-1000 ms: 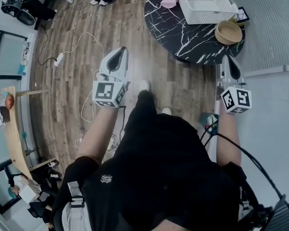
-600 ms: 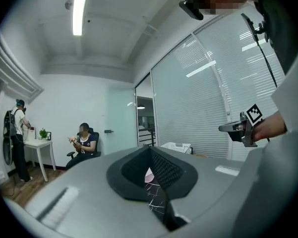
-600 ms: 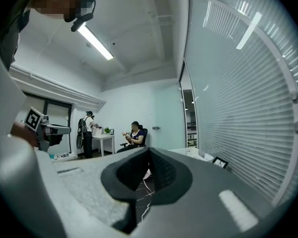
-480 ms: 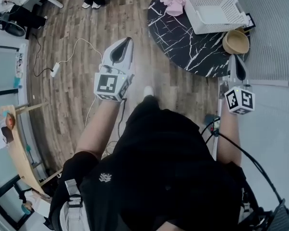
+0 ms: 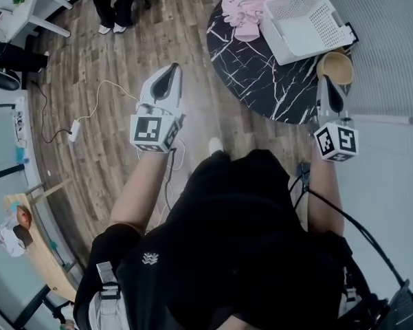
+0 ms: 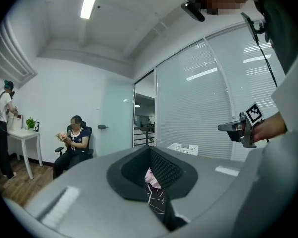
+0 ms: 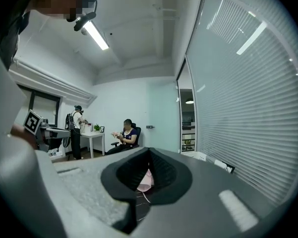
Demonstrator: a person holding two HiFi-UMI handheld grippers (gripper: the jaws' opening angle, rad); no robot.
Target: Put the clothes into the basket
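A heap of pink clothes (image 5: 242,9) lies at the far side of a round black marble table (image 5: 254,74), next to a white plastic basket (image 5: 306,25). My left gripper (image 5: 170,74) hangs over the wooden floor, short of the table's left edge, shut with nothing in it. My right gripper (image 5: 327,84) is over the table's near right edge, also shut and empty. In the left gripper view the pink clothes (image 6: 149,176) show through the gap under the closed jaws, with the basket (image 6: 183,148) beyond. The right gripper view catches the pink clothes (image 7: 146,180) the same way.
A wooden bowl (image 5: 335,66) stands on the table close to the right gripper. Cables and a power strip (image 5: 74,126) lie on the floor at the left. A seated person (image 6: 75,142) and a standing person at a white desk (image 6: 1,128) are farther back. A blind-covered glass wall (image 7: 248,108) runs along the right.
The person has stepped forward, and both grippers have come a little nearer the table. More of the pink clothes is now in view. Both grippers stay shut.
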